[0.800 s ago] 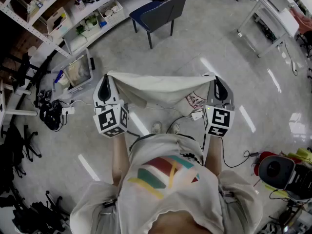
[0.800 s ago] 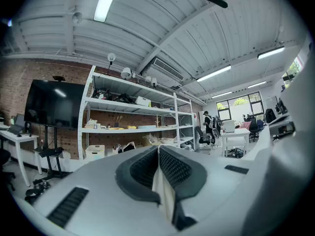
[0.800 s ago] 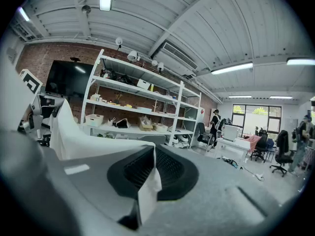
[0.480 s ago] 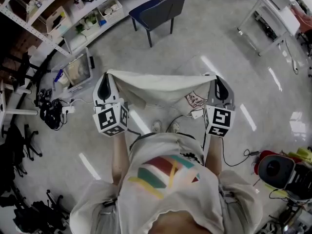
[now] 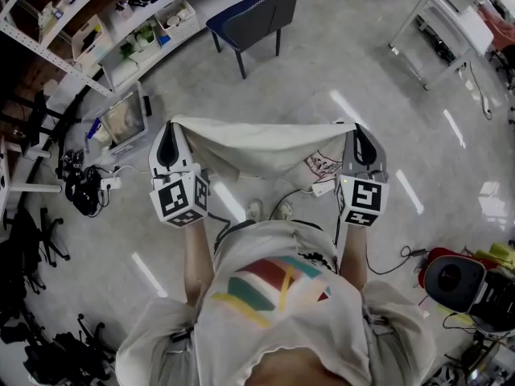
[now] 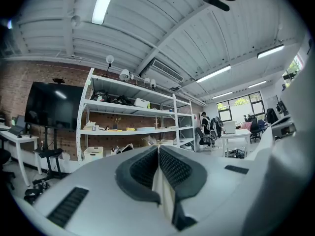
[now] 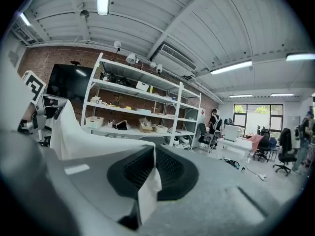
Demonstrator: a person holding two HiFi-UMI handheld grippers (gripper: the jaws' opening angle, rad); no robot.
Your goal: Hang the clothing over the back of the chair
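A cream white garment [image 5: 261, 147] hangs stretched between my two grippers at chest height. My left gripper [image 5: 171, 129] is shut on its left top corner, and cloth [image 6: 165, 193] shows pinched between the dark pads. My right gripper [image 5: 356, 131] is shut on the right top corner; a fold of the garment [image 7: 146, 193] sticks out of the jaws and the rest [image 7: 74, 136] trails to the left. The chair [image 5: 249, 18], dark grey back and blue seat, stands on the floor well ahead of the garment, near the shelves.
White shelving [image 5: 96, 30] with boxes runs along the far left. A monitor [image 5: 125, 119] and cables [image 5: 80, 183] lie on the floor at left. A white table [image 5: 451, 26] stands at the far right. A red and black device [image 5: 455, 280] sits on the floor at right.
The chair and shelves have slid slightly up and left in the head view. Both grippers keep their hold on the stretched garment in the same pose.
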